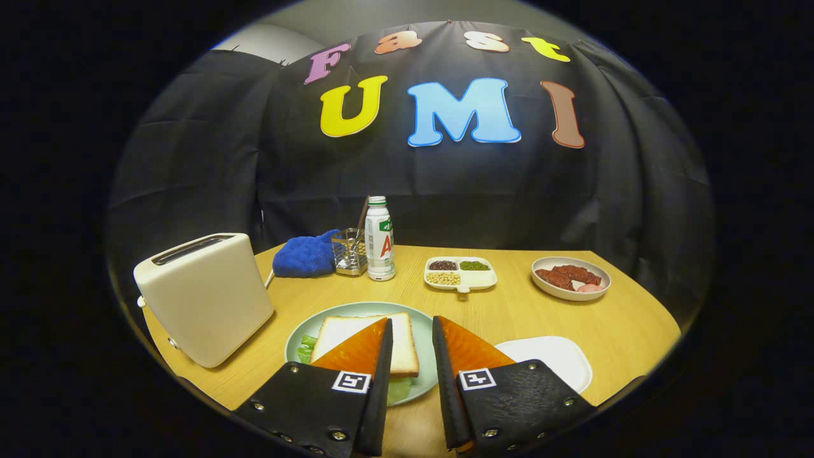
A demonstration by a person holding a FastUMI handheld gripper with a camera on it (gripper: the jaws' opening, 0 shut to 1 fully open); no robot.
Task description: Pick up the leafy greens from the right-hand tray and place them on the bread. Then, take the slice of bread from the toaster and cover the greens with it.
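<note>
A slice of white bread (340,336) lies on a pale green plate (356,307), with leafy greens (307,348) poking out from under its left and near edges. My gripper (412,320) hovers over the plate, open, with nothing between its fingers. The left finger overlaps the bread's right half. A cream toaster (203,296) stands to the left of the plate; its top slots look dark and I see no bread sticking out. Beside the right finger sits a white tray (550,357) with nothing on it.
Along the back of the wooden table are a blue mitt (308,257), a wire utensil holder (348,251), a white bottle (380,240), a divided dish of beans (460,273) and a bowl of red meat (570,277). The table's rounded edge runs close on the right.
</note>
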